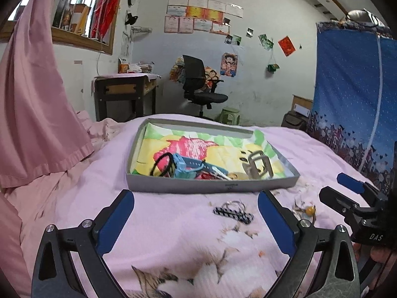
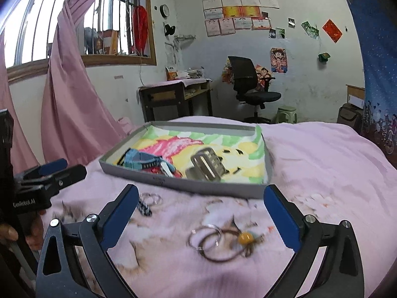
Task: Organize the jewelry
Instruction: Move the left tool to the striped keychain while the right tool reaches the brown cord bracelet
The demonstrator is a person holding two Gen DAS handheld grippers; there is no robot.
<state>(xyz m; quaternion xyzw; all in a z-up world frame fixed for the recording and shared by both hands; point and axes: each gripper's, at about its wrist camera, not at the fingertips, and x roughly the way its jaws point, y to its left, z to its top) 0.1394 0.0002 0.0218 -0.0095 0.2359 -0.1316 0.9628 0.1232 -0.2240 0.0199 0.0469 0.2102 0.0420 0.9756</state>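
Left gripper (image 1: 196, 221), right gripper (image 2: 201, 213): both spread apart, empty. Checkered keyring (image 1: 233, 213) and amber-bead ring (image 2: 244, 238) on bed, tray (image 1: 211, 186) at 12 o'clock.

**Jewelry items and tray: position and condition**

The shallow grey tray (image 1: 211, 186) rests flat on the pink bedspread, lined with a sheet printed in pink, yellow and green. Inside, toward the near wall, lie a black cord loop (image 1: 162, 164), a blue watch strap (image 1: 191, 165), a small red item (image 1: 207, 175) and a silver metal link watch band (image 2: 207, 165), partly overlapping.

Outside the tray, just before its near wall, lie a black-and-white checkered strap with metal rings (image 1: 233, 212) and a cord bracelet with an amber bead and two metal rings (image 2: 223, 242). The two pieces lie apart and flat.
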